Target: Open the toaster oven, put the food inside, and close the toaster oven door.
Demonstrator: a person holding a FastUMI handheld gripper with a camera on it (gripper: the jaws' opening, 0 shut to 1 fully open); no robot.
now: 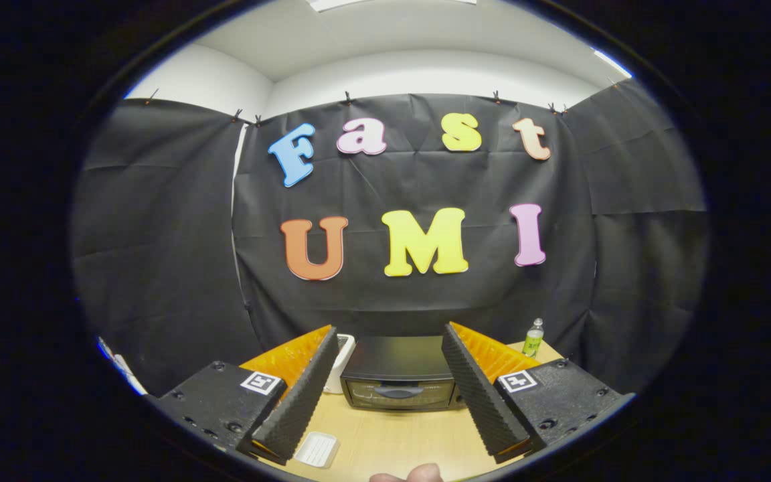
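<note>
Tool [389, 385] wide open, holding nothing, fingers apart above the table [399, 442]. Toaster oven [399, 378] sits at the table's far edge, beyond and between the fingers, door shut. White tray [316, 449] near the table's front edge by the left finger. Green bottle [533, 338] at far right corner. White object [340, 365] just left of the oven.

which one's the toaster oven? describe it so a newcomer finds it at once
Start at the wooden table before the black cloth wall. The toaster oven sits at its far edge, beyond the gripper, framed by its open jaws. It is the dark box with a glass door, shut, and a handle, unlike the white item beside it or the green bottle.
</note>
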